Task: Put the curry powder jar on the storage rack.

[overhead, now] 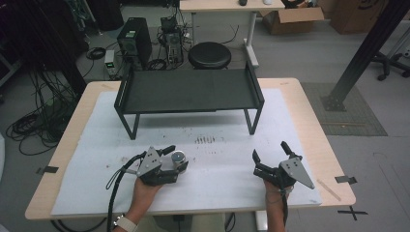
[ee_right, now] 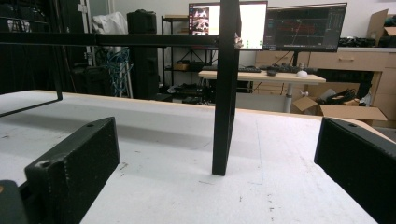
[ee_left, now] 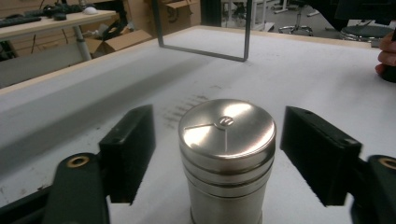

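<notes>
Your left gripper (overhead: 175,159) sits low on the white mat of the desk (overhead: 300,92), toward its near left side, with the steel canister (ee_left: 227,154) standing upright between its jaws. In the left gripper view a gap shows on either side of the canister, so the pads bracket it but do not press on it; the jaws stand partly open, narrower than your right ones. From above, the canister's round lid (overhead: 178,156) shows just at the gripper's tips. Your right gripper (overhead: 270,155) rests on the near right side of the mat, well apart from the canister, jaws spread wide and holding nothing. It faces the near right leg of the black rack (ee_right: 225,93), which stands at the far side of the mat.
</notes>
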